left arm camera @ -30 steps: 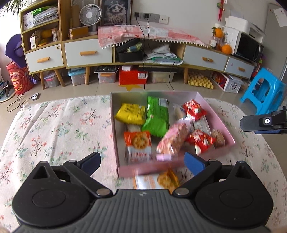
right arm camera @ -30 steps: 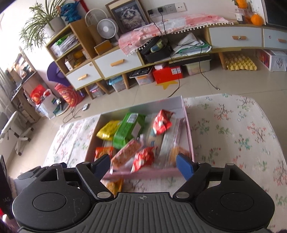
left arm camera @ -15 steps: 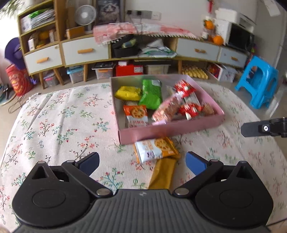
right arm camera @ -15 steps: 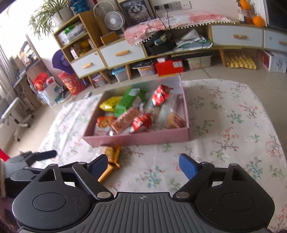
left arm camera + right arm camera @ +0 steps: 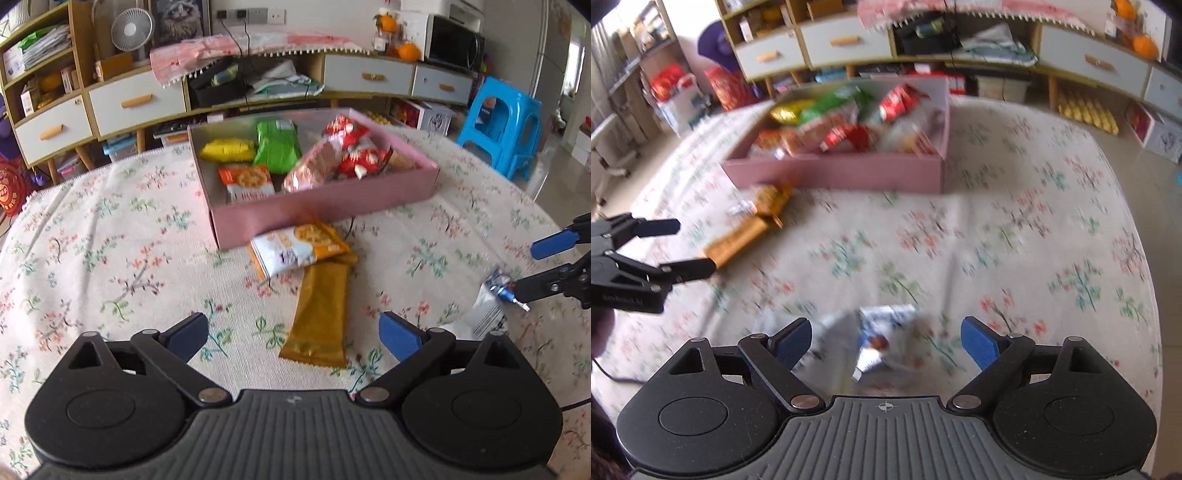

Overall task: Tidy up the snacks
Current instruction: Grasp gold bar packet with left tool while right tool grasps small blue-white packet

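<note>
Left wrist view: the left gripper (image 5: pixel 291 334) hangs over a floral-clothed counter (image 5: pixel 92 258), its jaws wide but closing, nothing pressed between them; the near end of a long gold snack bar (image 5: pixel 319 314) lies in the gap below. Just beyond, a biscuit packet (image 5: pixel 295 249) lies across the bar's far end, touching the front wall of the pink box (image 5: pixel 325 206). Inside the box sit a yellow packet (image 5: pixel 227 149), a green packet (image 5: pixel 277 146), an orange biscuit packet (image 5: pixel 245 181), a pink wafer pack (image 5: pixel 312 170) and red sweets (image 5: pixel 352 147). At the right edge the right gripper (image 5: pixel 524 277) reaches over a silvery wrapper (image 5: pixel 487 310), cut off by the frame.

Right wrist view: the right gripper (image 5: pixel 884 345) has its jaws wide and opening, empty, above a blue-and-silver wrapper (image 5: pixel 882 332) lying on the cloth, well apart from the box. The picture is smeared; the wrapper's print cannot be read, and the box's contents blur together.

By the look of it, most snacks are already boxed; three pieces remain out on the counter. The box's far right corner is hard to make out.
</note>
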{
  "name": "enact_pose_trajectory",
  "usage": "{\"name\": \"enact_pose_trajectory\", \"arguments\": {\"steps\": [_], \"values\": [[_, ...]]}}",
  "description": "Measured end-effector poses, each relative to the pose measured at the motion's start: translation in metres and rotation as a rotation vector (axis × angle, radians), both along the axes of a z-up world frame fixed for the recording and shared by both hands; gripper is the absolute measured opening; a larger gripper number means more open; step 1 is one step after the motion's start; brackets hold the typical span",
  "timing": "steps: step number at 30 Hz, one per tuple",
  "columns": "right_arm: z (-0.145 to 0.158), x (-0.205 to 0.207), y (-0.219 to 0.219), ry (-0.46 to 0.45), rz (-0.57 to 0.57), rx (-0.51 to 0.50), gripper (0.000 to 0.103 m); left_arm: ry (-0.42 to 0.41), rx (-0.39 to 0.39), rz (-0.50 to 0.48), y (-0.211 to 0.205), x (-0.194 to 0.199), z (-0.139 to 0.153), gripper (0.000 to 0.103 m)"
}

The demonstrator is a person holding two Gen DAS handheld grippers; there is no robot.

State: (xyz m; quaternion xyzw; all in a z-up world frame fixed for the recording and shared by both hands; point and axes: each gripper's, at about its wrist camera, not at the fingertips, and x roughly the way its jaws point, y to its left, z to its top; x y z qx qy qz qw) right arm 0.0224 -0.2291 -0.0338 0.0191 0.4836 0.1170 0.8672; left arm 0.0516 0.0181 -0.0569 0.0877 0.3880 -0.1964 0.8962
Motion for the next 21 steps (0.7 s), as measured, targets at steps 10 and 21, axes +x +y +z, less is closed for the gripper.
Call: {"name": "enact_pose_trajectory", "arguments": {"steps": [10,21], "values": [[-0.024,0.007,-0.008,0.067,-0.038,-0.077,0.090,0.019,0.051,-0.018,-0.023,0.005,-0.013,0.080],[-0.026,0.014,0.001,0.007,-0.019,-0.144,0.087,0.020,0.053,0.020,-0.027,0.010,-0.010,0.068]]}}
